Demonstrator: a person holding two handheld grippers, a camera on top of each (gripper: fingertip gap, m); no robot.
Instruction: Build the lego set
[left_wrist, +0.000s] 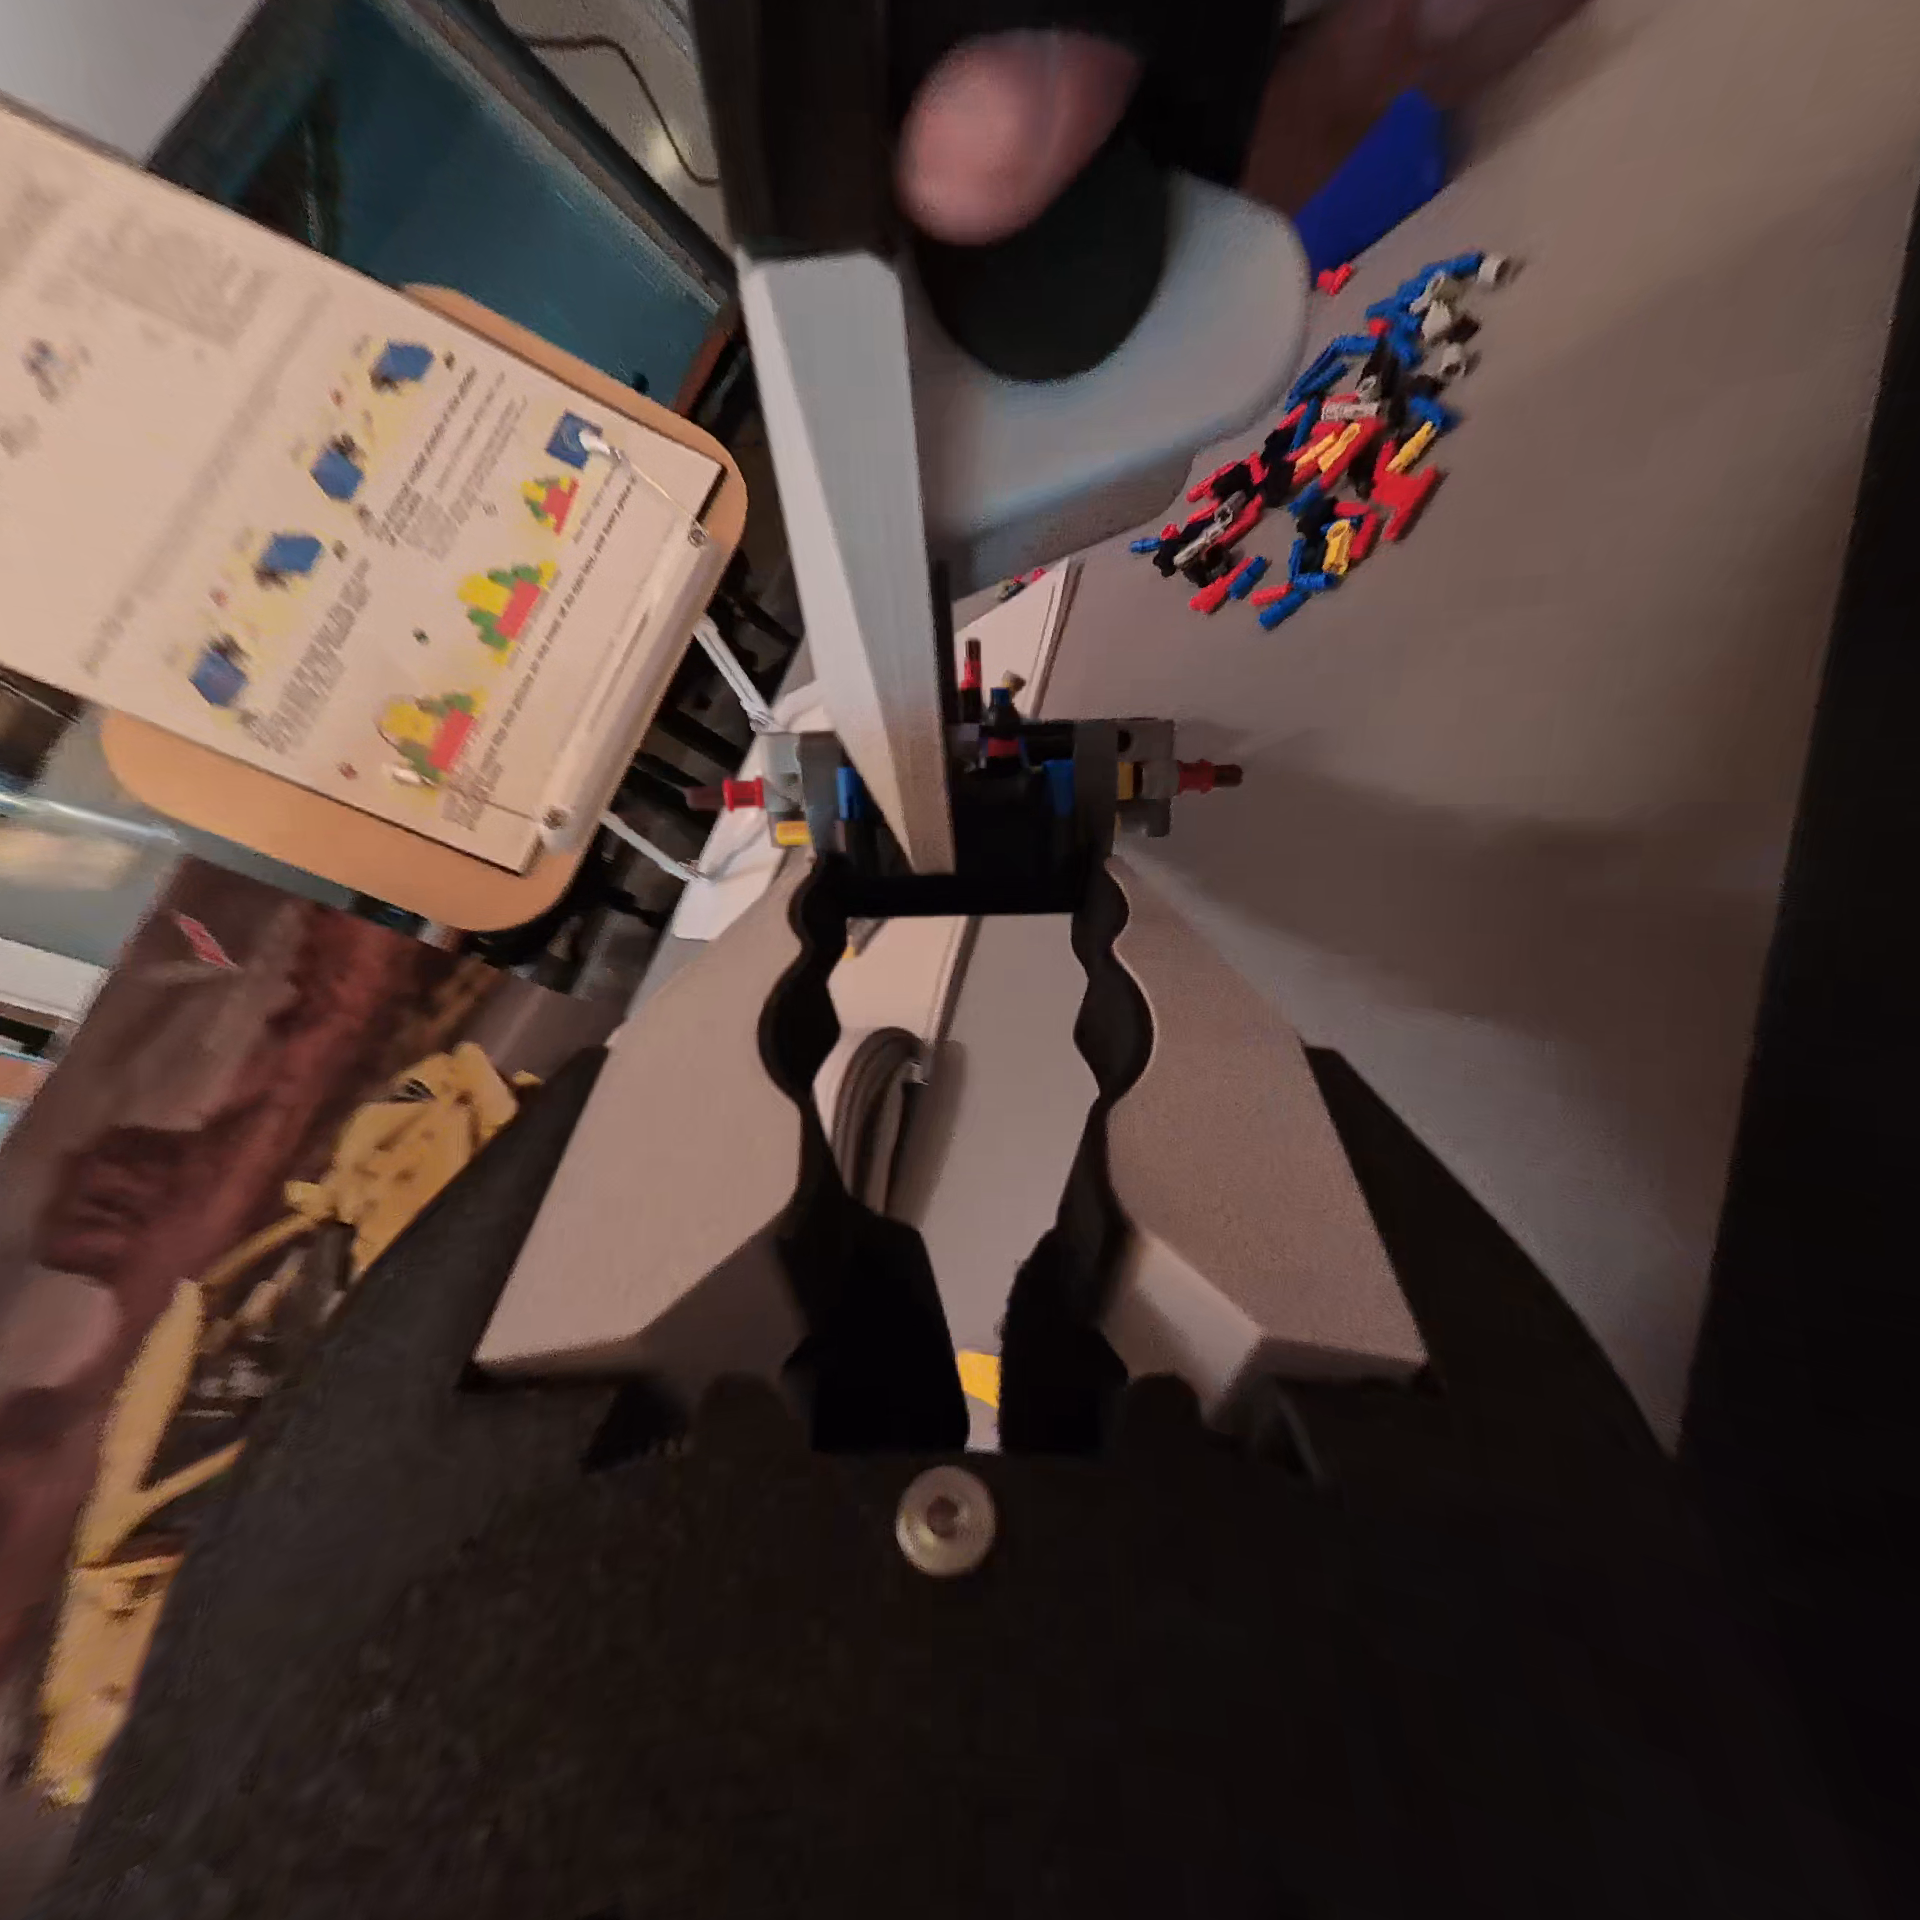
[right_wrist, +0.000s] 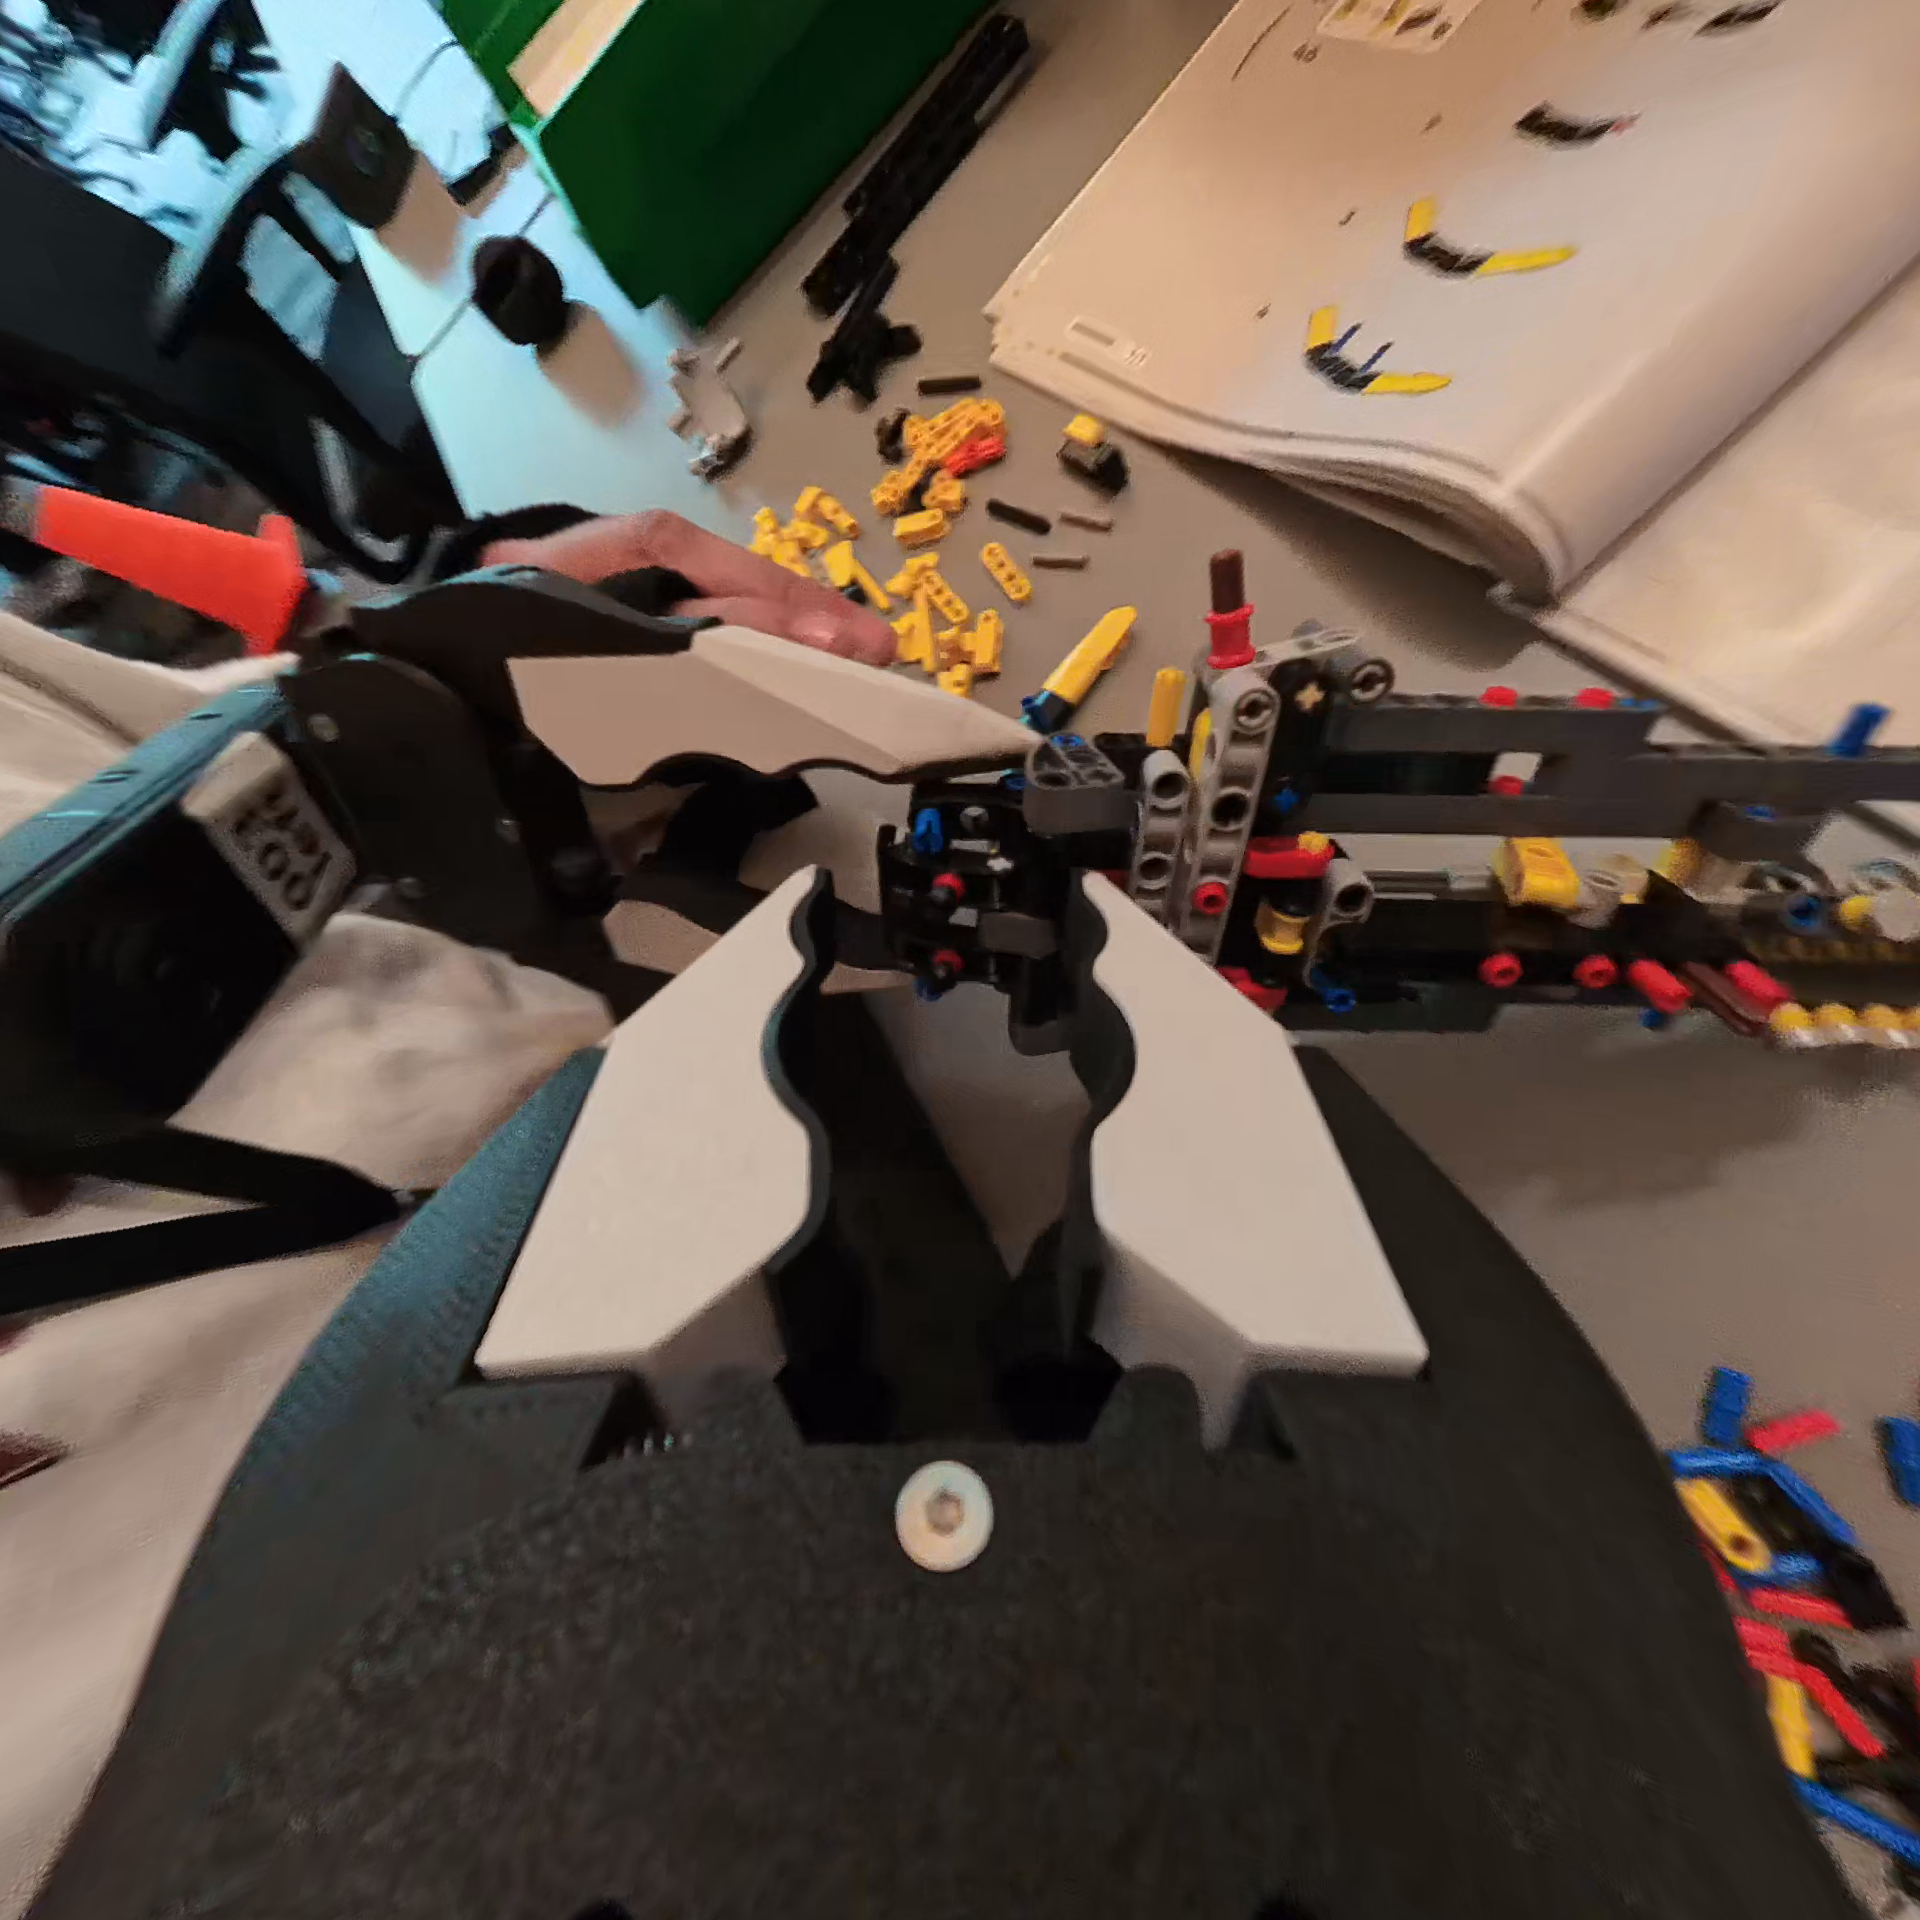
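Both hand-held grippers, left (left_wrist: 961, 883) and right (right_wrist: 956, 925), clench the long black-and-grey Lego beam assembly (right_wrist: 1455, 831); steady, squared pressure should seat parts cleanly.

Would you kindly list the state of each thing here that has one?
Left gripper: shut on the lego assembly.
Right gripper: shut on the assembly's black end.
Instruction booklet: open, flat on table.
Yellow pieces: loose, scattered.
Red and blue pieces: loose pile.

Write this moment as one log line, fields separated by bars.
left gripper: shut on lego assembly end | right gripper: shut on same end | loose pieces: on table | manual: open
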